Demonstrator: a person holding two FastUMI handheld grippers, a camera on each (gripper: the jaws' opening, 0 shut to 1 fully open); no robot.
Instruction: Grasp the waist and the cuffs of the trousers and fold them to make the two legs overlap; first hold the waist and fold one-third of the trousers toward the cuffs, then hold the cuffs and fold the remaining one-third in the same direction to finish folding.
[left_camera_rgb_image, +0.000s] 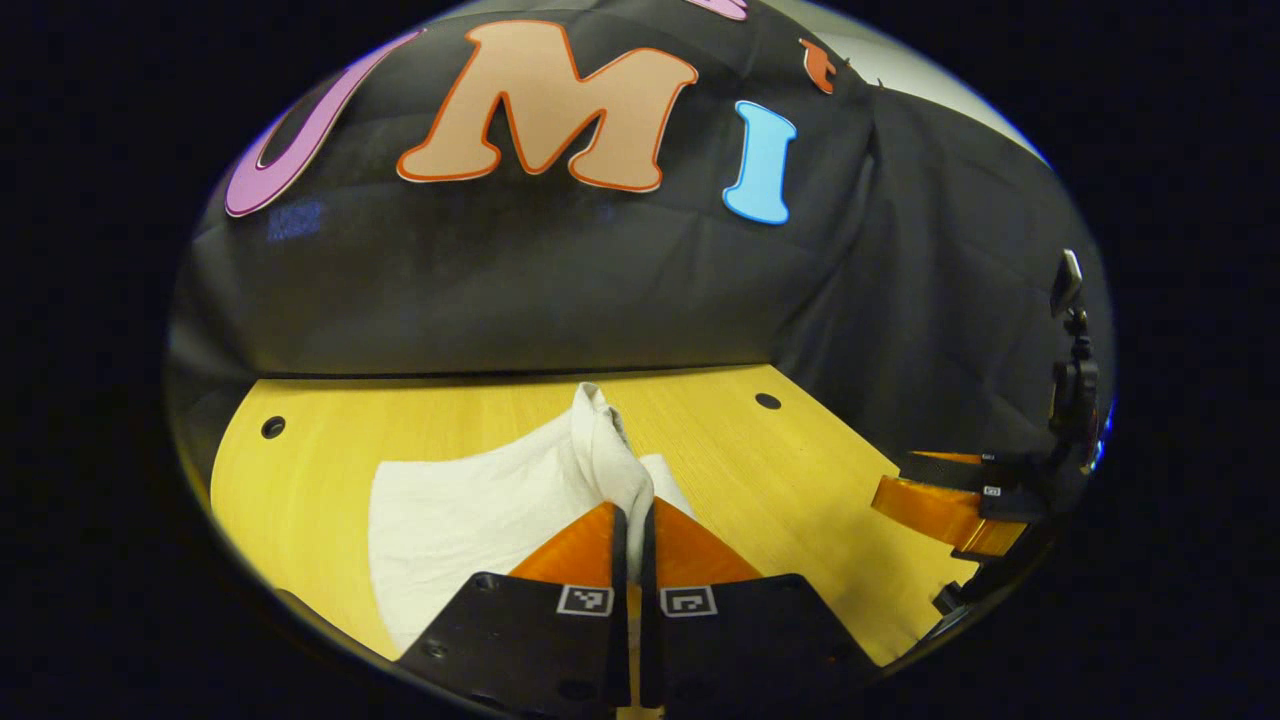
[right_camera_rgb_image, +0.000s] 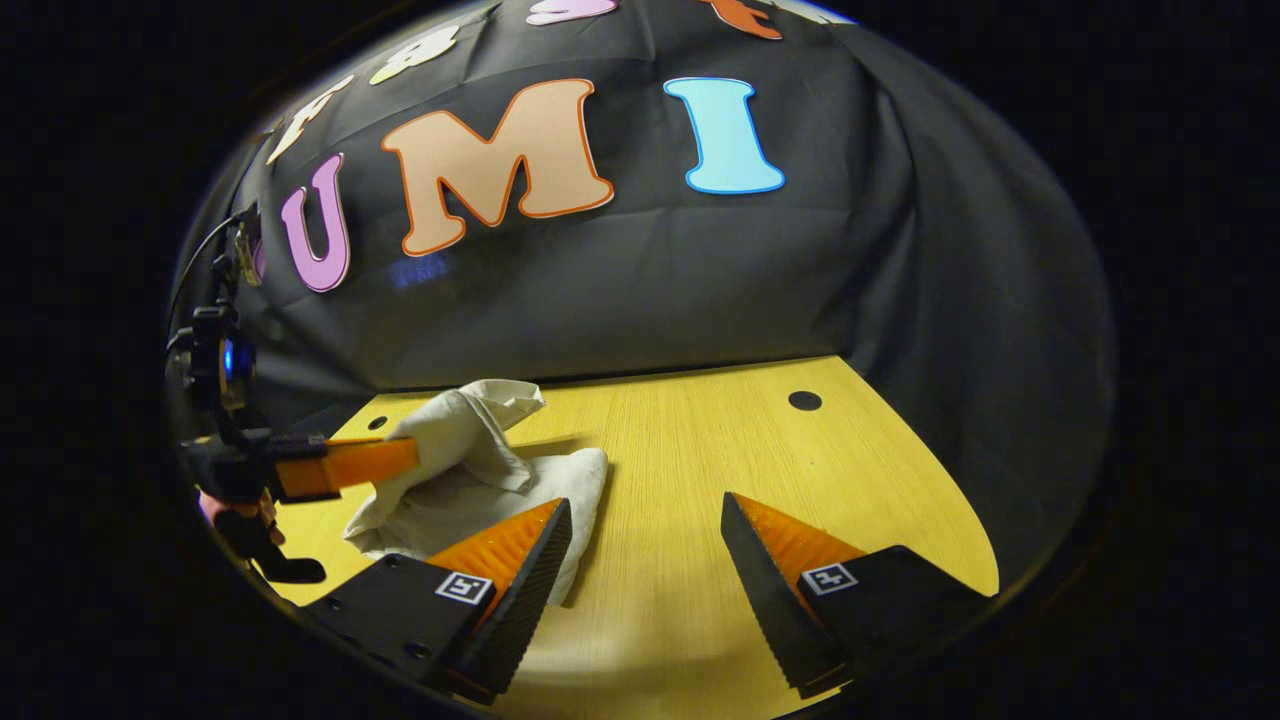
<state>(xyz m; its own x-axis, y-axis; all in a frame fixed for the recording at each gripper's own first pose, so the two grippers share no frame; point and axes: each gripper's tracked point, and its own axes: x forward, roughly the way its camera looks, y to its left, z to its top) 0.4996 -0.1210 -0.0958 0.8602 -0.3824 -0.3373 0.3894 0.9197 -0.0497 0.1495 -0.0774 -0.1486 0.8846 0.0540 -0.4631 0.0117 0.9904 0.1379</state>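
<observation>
On the wooden table (right_camera_rgb_image: 680, 470), left gripper (left_camera_rgb_image: 632, 520) jaws pinch the trousers (left_camera_rgb_image: 480, 510); right gripper (right_camera_rgb_image: 645, 520) jaws gape empty.

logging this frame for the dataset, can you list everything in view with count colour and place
trousers: one, white, partly folded on the left part of the table, one bunch lifted off the surface
table: one, yellow wood grain, against the booth wall
table holes: three seen, dark, round, near the table's far edge
booth wall: one, black cloth, behind and to the right of the table
left gripper: one, fingers closed on the raised bunch of trousers
right gripper: one, fingers spread apart, holding nothing, above bare table right of the trousers
hand: one, partly seen behind the left gripper's body in the right gripper view
</observation>
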